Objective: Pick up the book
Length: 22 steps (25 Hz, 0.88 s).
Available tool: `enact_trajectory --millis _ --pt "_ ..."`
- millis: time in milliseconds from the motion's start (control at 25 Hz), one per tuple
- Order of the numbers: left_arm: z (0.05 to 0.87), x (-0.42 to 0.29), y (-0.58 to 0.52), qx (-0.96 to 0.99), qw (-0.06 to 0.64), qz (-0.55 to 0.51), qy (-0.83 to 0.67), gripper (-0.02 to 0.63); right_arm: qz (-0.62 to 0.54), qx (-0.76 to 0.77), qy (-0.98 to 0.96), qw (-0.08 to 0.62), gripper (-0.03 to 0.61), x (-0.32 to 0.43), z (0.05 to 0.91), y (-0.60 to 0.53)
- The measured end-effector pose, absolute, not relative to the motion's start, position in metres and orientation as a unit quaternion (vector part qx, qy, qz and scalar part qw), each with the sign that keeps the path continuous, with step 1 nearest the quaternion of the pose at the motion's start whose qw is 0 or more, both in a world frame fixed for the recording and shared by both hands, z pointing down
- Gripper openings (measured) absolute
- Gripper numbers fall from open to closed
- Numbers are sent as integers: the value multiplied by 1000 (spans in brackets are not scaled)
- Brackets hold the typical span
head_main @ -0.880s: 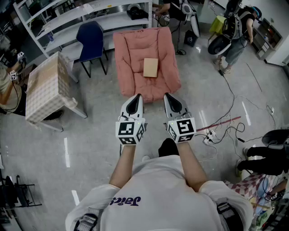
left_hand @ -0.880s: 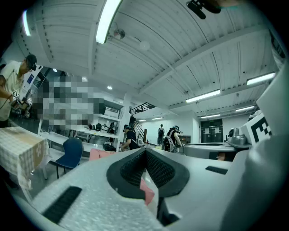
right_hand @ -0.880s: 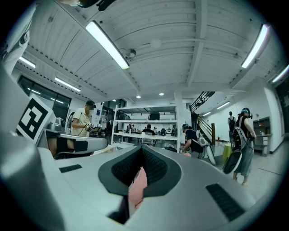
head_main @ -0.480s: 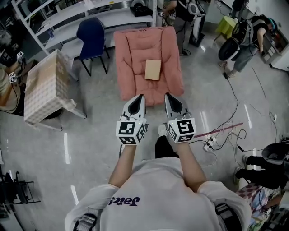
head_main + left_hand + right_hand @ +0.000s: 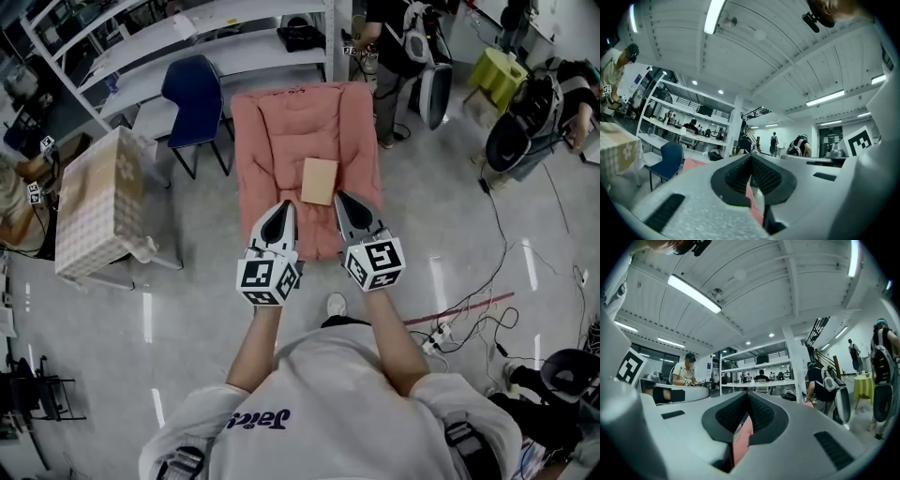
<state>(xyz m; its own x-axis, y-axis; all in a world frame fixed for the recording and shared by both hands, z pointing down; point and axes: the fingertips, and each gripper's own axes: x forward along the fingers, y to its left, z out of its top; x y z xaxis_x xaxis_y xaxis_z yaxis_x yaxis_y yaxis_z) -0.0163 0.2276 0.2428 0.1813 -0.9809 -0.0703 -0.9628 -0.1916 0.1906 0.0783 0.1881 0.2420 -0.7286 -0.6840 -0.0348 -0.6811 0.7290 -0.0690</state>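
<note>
Both arms are stretched straight out in front of the person, side by side and held level. The left gripper [image 5: 285, 204] and right gripper [image 5: 343, 197] point forward at the pink cushion [image 5: 272, 141] lying on the floor. Each gripper's jaws are pressed together with nothing pinched in them. In the two gripper views the bit of pink showing through the gap is just the cushion behind.

The book [image 5: 320, 181] is lying flat in the middle of the cushion, untouched. From the head view, the right gripper's tip sits just beside the book's near edge, and the left one is off to the book's left.

Compared with a second ago, the person has walked closer. Back then the cushion's near edge only just met the gripper tips and the book was well clear of them. Now both tips overlap the cushion. The arms themselves look the same, with the same pose and the jaws shut as before. The blue chair [image 5: 194, 89] and the checked table [image 5: 94, 202] have slid down the frame too.
</note>
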Motion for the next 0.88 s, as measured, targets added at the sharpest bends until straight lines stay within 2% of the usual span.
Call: enact_trajectory --millis 360,600,880 --pt "255 -4 159 748 70 -81 -655 15 -51 -346 937 14 15 88 262 116" --pt "275 -6 139 733 94 -64 -671 15 -99 -398 912 -1 14 109 292 82" --pt "319 -22 122 726 133 -39 -674 15 -132 -392 909 -46 14 91 335 64"
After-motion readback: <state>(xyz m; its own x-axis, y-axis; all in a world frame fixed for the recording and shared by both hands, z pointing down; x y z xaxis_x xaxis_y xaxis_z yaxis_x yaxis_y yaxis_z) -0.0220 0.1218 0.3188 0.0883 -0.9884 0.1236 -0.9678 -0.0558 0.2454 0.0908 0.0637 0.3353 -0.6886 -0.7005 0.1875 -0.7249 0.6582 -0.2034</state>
